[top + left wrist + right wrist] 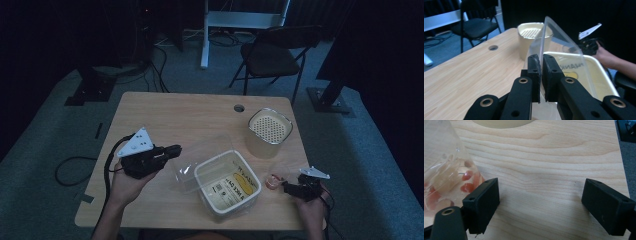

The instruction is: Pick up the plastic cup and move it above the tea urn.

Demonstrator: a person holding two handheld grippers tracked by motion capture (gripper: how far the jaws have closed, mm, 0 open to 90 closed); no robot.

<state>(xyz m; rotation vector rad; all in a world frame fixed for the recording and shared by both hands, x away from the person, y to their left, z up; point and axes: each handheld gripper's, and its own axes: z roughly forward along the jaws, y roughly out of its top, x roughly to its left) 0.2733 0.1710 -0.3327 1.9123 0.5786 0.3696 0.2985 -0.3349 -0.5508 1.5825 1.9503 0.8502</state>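
Observation:
My left gripper (pixel 176 150) (pixel 541 72) is shut on the edge of a clear plastic lid (pixel 186 170) (pixel 564 55), holding it upright on edge just left of a white square tub (pixel 248 199) (pixel 602 75). A yellow printed packet (pixel 235 184) lies inside the tub. My right gripper (pixel 287 187) (pixel 541 202) stands open low over the table's front right, with bare wood between its jaws. A small clear pouch with red pieces (pixel 274 181) (pixel 446 177) lies just outside its left jaw, and I cannot tell whether they touch.
A cream container with a perforated top (pixel 270 131) (pixel 534 33) stands at the back right of the wooden table (pixel 170 117). A cable hole (pixel 239 108) sits near the far edge. A black folding chair (pixel 275 55) stands beyond the table.

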